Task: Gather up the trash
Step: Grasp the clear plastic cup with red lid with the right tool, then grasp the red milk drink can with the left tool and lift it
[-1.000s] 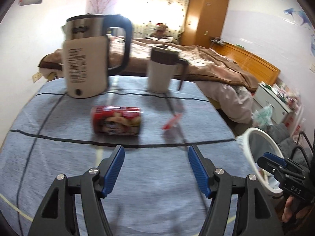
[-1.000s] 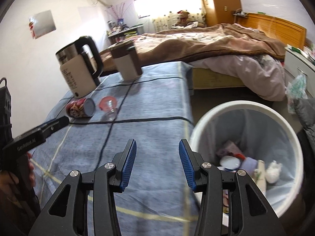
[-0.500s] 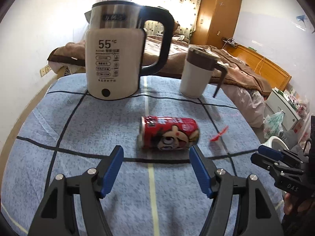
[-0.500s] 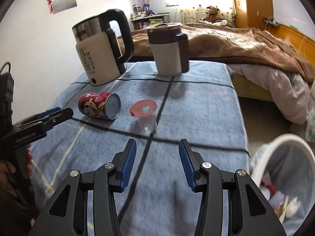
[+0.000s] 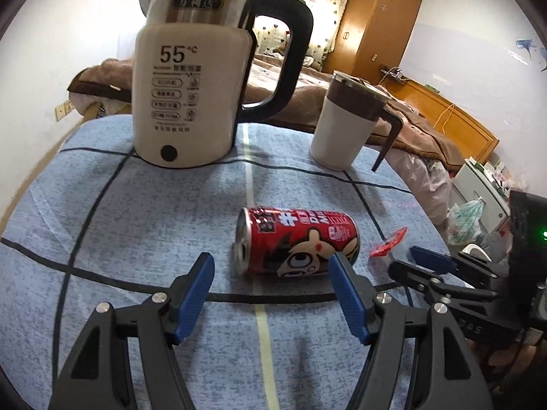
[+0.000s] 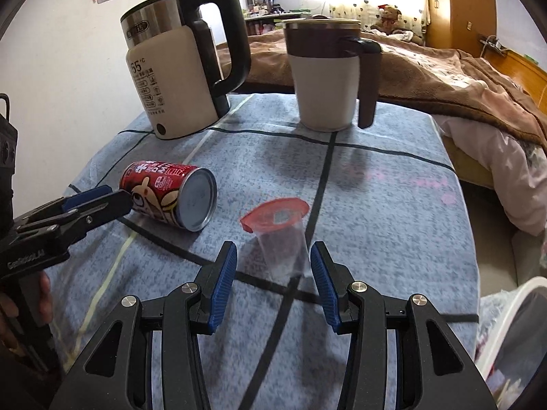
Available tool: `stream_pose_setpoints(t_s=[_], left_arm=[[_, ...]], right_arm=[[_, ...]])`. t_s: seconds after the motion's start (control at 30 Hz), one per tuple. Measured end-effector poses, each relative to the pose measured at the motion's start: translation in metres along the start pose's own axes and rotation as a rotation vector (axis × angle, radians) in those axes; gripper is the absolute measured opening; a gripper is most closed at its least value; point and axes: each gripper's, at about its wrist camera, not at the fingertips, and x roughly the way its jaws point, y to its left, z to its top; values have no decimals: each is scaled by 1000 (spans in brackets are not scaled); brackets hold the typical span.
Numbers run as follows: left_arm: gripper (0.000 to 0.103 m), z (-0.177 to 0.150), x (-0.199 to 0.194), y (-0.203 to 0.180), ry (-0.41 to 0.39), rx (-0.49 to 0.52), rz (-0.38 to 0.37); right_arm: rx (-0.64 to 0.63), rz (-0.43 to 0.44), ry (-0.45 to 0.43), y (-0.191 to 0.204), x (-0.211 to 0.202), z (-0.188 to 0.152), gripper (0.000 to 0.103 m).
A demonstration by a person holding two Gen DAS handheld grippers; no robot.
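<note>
A: Red printed drink can [image 5: 297,242] lying sideways on blue checked tablecloth [image 5: 136,222], just ahead of left gripper [image 5: 271,266], jaws spread wide to straddle it.

B: Clear plastic cup with red rim [image 6: 278,235] toppled, bracketed by right gripper [image 6: 273,263], jaws apart, nothing clamped.

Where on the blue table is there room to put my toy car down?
The blue cloth is bare right of the clear cup, out to the table edge. Another bare patch lies left of the red can, in front of the kettle. It is crowded in the middle: can, cup and both grippers sit close together there.
</note>
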Motion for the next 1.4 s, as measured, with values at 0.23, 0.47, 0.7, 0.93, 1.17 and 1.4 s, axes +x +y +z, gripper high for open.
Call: stream_pose_setpoints(t_s=[0.23, 0.47, 0.7, 0.93, 1.17, 1.4], left_arm=[[71, -2, 1, -12, 10, 39, -42], [71, 0, 4, -1, -10, -1, -1], [71, 3, 16, 3, 8, -30, -97], [72, -7, 14, -19, 41, 28, -132], [72, -19, 7, -48, 68, 83, -198], [72, -19, -14, -65, -42, 196, -84]], right_arm=[[14, -13, 5, -3, 10, 4, 33], [46, -9, -4, -7, 3, -2, 30], [44, 7, -2, -5, 6, -4, 30], [67, 15, -18, -10, -2, -7, 30], [115, 1, -42, -25, -17, -16, 30], [158, -6, -43, -37, -21, -22, 30]])
